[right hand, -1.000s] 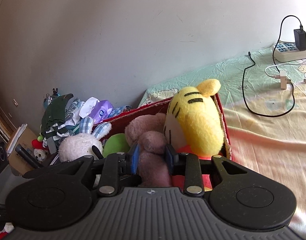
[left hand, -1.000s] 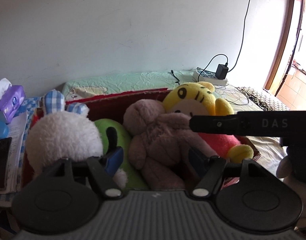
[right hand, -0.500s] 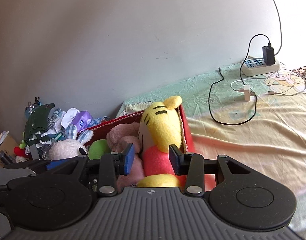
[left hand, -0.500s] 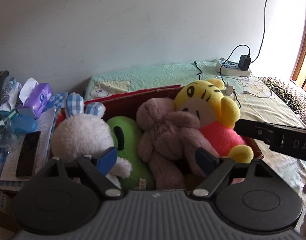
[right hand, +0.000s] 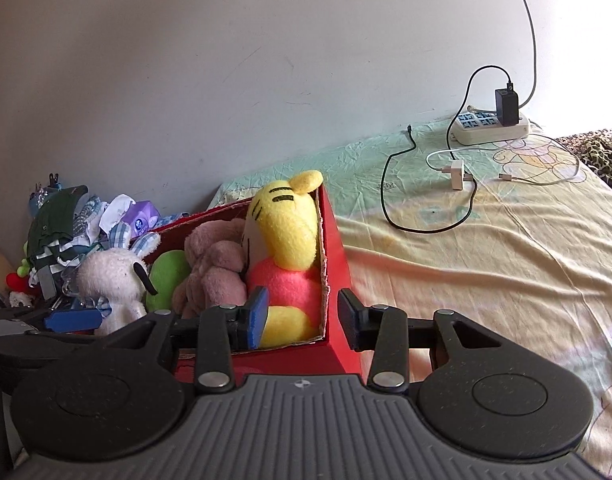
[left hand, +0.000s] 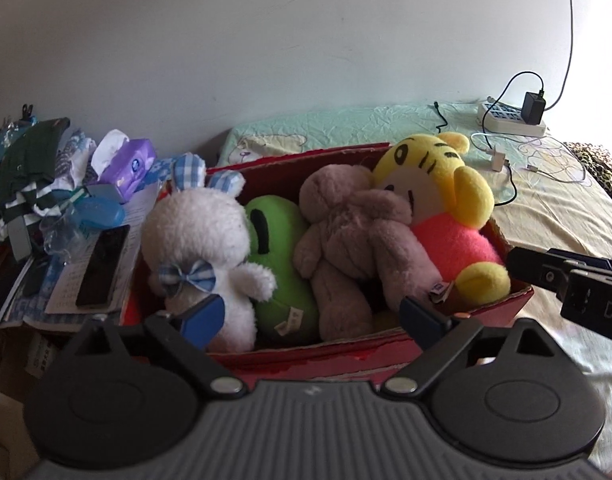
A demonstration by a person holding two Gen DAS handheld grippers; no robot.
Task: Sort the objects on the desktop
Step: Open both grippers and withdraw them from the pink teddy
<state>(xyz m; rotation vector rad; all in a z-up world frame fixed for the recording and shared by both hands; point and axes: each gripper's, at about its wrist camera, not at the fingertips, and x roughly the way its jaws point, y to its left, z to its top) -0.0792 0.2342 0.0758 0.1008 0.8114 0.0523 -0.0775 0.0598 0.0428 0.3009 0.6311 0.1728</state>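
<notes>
A red cardboard box (left hand: 345,356) stands on the bed and holds a white bunny (left hand: 194,236), a green plush (left hand: 274,248), a brown bear (left hand: 353,232) and a yellow tiger (left hand: 437,184). My left gripper (left hand: 311,318) hovers just short of the box's near wall, its jaws opening wide with nothing between the pads. The right gripper (right hand: 302,318) stands open at the box's right corner, blue pads on either side of the red wall (right hand: 337,280) without pressing it. Beside them lies the tiger (right hand: 286,224). The right gripper's arm (left hand: 565,280) shows at the right edge.
Left of the box lies a pile of clothes (left hand: 26,172), a purple tissue pack (left hand: 126,164) and a black remote (left hand: 104,264) on papers. On the bedsheet (right hand: 485,260) to the right are a power strip (right hand: 489,128), a white charger (right hand: 457,170) and loose cables.
Both grippers have drawn back from the toys. The left jaws have spread wider. The right jaws have opened off the brown bear and shifted right to the box corner.
</notes>
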